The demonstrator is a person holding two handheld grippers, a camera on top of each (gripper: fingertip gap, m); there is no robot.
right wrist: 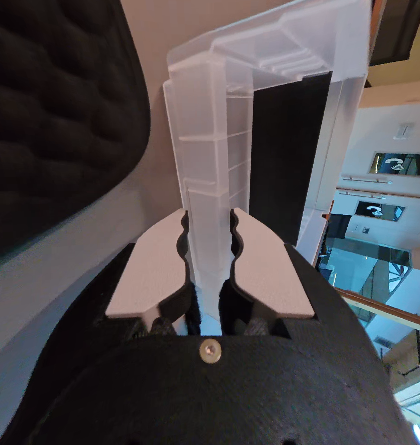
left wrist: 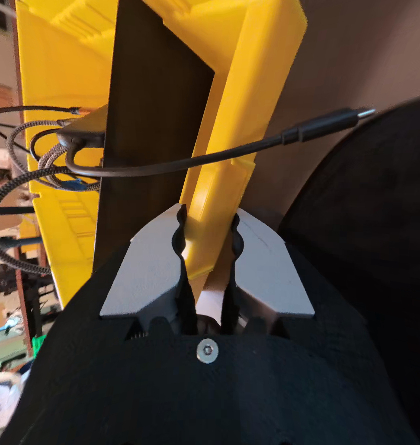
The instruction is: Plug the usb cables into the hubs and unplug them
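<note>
My left gripper [left wrist: 207,218]: closed down on the rim of a yellow bin [left wrist: 237,120]; the rim edge sits between the black ridged pads [left wrist: 180,231], which meet it on both sides. The bin is tipped, its dark liner panel [left wrist: 156,120] running up the centre of the frame.

Hub [left wrist: 83,134]: dark, against the liner's left edge at mid-left of the frame, partly hidden behind it.

Black cable [left wrist: 180,162]: leaves the hub, curves under, crosses the liner and the yellow rim, and ends in a free metal-tipped plug [left wrist: 329,125] at mid-right, clear of the bin and in open air.

Braided cables [left wrist: 18,134]: looped at the far left beside the hub; I cannot tell which are plugged in.

Dark rounded mass [left wrist: 372,216]: fills the right side, close to the plug tip; little room there. Left background is blurred clutter.

My right gripper [right wrist: 209,216]: closed on the rim wall of a translucent white bin [right wrist: 204,144], pads touching both faces. A black liner panel [right wrist: 288,156] stands inside it, right of centre.

Black quilted surface [right wrist: 59,120]: crowds the upper left. Open room lies right of the clear bin.
</note>
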